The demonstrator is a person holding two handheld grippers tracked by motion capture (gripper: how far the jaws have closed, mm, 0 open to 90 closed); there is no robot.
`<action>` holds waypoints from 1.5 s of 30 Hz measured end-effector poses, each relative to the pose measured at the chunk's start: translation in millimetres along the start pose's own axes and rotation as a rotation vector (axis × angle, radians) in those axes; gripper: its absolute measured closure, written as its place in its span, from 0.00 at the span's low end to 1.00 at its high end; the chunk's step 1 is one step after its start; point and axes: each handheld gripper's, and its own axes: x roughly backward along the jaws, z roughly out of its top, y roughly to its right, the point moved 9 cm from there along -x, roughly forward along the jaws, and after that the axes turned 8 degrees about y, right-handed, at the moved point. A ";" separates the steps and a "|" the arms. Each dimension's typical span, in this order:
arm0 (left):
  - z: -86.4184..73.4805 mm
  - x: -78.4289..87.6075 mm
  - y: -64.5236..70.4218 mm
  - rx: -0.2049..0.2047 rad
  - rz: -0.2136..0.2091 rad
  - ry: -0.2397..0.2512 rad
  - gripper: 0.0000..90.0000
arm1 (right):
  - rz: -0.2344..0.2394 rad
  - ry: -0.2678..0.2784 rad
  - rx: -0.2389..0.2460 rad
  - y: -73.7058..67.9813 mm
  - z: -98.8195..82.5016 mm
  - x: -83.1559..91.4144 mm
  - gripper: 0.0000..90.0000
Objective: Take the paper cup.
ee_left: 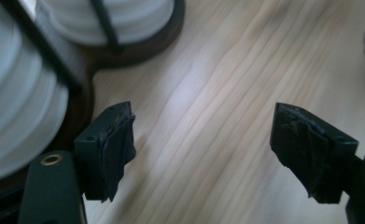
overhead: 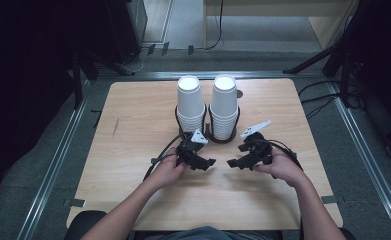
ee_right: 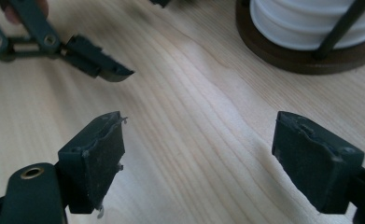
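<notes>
Two stacks of white paper cups stand upside down in a dark double holder at the table's far middle: the left stack and the right stack. My left gripper hovers low over the wood just in front of the left stack, jaws wide apart with bare table between them. My right gripper sits beside it, tips facing the left gripper's, also open and empty. In the left gripper view the cup stacks lie close at the left. The right gripper view shows the holder's brown base at upper right.
The wooden table is bare apart from the cup holder. Metal rails run along both table sides, and cables and dark stands lie on the floor beyond the far edge. Both forearms enter from the bottom.
</notes>
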 end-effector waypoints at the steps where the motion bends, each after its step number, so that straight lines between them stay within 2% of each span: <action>1: 0.0 0.0 0.0 0.000 0.000 0.000 0.21 | -0.007 0.001 0.008 -0.1 1.0 2.3 0.18; 2: 4.5 0.5 2.1 0.006 -0.027 0.006 0.21 | -0.007 0.001 0.008 -0.1 1.0 2.3 0.18; 3: 7.0 1.1 3.5 0.008 -0.044 0.011 0.15 | -0.007 0.000 0.002 -0.5 2.1 4.3 0.18; 5: 8.3 1.8 3.1 0.013 -0.040 0.003 0.15 | -0.014 0.002 0.007 1.0 3.6 7.7 0.18; 6: 8.0 2.4 3.3 0.018 -0.050 -0.002 0.14 | 0.000 0.004 0.012 0.5 4.1 9.4 0.18; 7: 5.7 5.4 4.5 0.045 -0.102 -0.007 0.14 | -0.006 0.008 0.024 1.2 4.7 9.9 0.18; 8: 5.7 5.4 4.5 0.045 -0.102 -0.007 0.14 | 0.002 0.007 0.027 0.7 5.3 10.6 0.18; 9: 4.3 8.8 4.6 0.084 -0.135 -0.014 0.15 | 0.000 0.009 0.030 0.8 6.2 11.0 0.21; 11: 5.6 12.5 0.4 0.065 -0.099 -0.008 0.22 | -0.008 0.014 0.043 1.4 8.6 12.3 0.27; 12: 5.6 12.5 0.4 0.065 -0.099 -0.008 0.30 | -0.007 0.017 0.048 1.0 9.8 13.5 0.29; 13: 9.8 17.8 0.0 0.057 -0.101 0.026 0.37 | -0.009 0.025 0.051 1.5 11.4 14.9 0.31; 15: 12.8 21.4 -0.3 0.059 -0.099 0.043 0.40 | 0.005 0.038 0.033 1.9 13.1 18.2 0.35; 16: 13.3 22.9 -0.3 0.053 -0.098 0.046 0.45 | 0.011 0.043 0.030 2.8 13.8 19.3 0.38; 18: 13.2 23.9 0.0 0.048 -0.094 0.042 0.53 | 0.013 0.050 0.031 3.4 14.6 20.2 0.41; 19: 12.3 24.7 0.5 0.039 -0.094 0.030 0.53 | 0.017 0.054 0.037 3.7 15.3 21.0 0.44; 20: 9.9 24.4 1.2 0.022 -0.085 0.003 0.61 | 0.030 0.063 0.052 2.8 16.7 21.6 0.46; 21: 9.9 24.4 1.2 0.022 -0.085 0.003 0.63 | 0.030 0.063 0.052 2.8 16.7 21.6 0.46; 22: 7.4 23.1 1.3 0.011 -0.081 -0.022 0.66 | 0.045 0.066 0.051 1.1 17.5 21.5 0.47; 26: 8.3 22.5 5.0 0.050 -0.115 -0.024 0.70 | 0.052 0.064 0.080 -0.8 17.5 21.0 0.49; 28: 11.6 24.0 9.1 0.061 -0.134 -0.011 0.72 | 0.055 0.068 0.075 -1.3 18.0 21.1 0.49; 32: 14.9 26.2 12.5 0.048 -0.147 -0.002 0.73 | 0.059 0.081 0.044 -0.5 20.6 23.8 0.52; 34: 16.1 26.9 11.9 0.053 -0.152 0.002 0.77 | 0.058 0.092 0.061 -0.2 22.6 26.4 0.55; 37: 19.8 28.1 10.5 0.084 -0.165 0.013 0.82 | 0.067 0.094 0.049 -1.5 23.9 27.8 0.55; 38: 20.7 28.5 9.9 0.083 -0.164 0.013 0.86 | 0.071 0.098 0.064 -3.0 25.7 29.4 0.55; 41: 24.7 29.4 7.4 0.089 -0.154 0.020 0.89 | 0.070 0.105 0.079 -3.6 28.2 30.9 0.54; 45: 29.7 31.4 4.2 0.093 -0.142 0.019 0.92 | 0.051 0.076 0.083 -2.6 29.8 31.7 0.52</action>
